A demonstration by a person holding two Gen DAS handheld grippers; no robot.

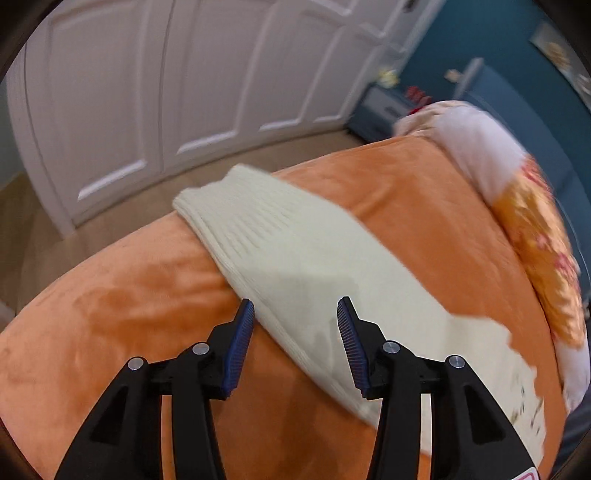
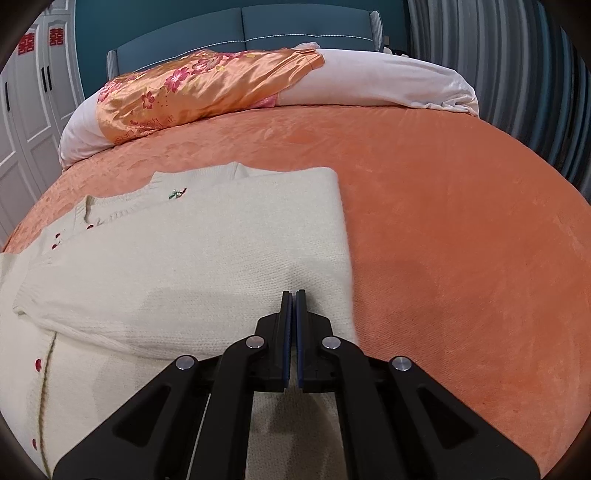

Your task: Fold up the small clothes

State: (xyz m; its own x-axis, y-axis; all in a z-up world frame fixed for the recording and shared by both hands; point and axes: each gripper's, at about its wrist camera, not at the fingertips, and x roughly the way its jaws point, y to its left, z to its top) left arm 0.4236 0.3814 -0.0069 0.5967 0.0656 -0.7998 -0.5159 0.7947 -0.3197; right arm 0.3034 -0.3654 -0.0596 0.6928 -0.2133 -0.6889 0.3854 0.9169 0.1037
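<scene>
A small cream knitted cardigan (image 2: pixel 192 251) with red buttons lies on the orange bedspread (image 2: pixel 461 240). One sleeve is folded across its front. My right gripper (image 2: pixel 294 293) is shut with nothing seen between its pads, low over the folded sleeve near its right edge. In the left wrist view the cardigan (image 1: pixel 295 251) runs diagonally across the bedspread (image 1: pixel 129 295). My left gripper (image 1: pixel 295 306) is open and empty, held just above the cardigan's near edge. That view is blurred by motion.
An orange floral satin pillow (image 2: pixel 192 88) and a white pillow (image 2: pixel 388 81) lie at the head of the bed, before a teal headboard (image 2: pixel 240 33). White wardrobe doors (image 1: pixel 166 85) and beige floor (image 1: pixel 48 236) lie beyond the bed's edge.
</scene>
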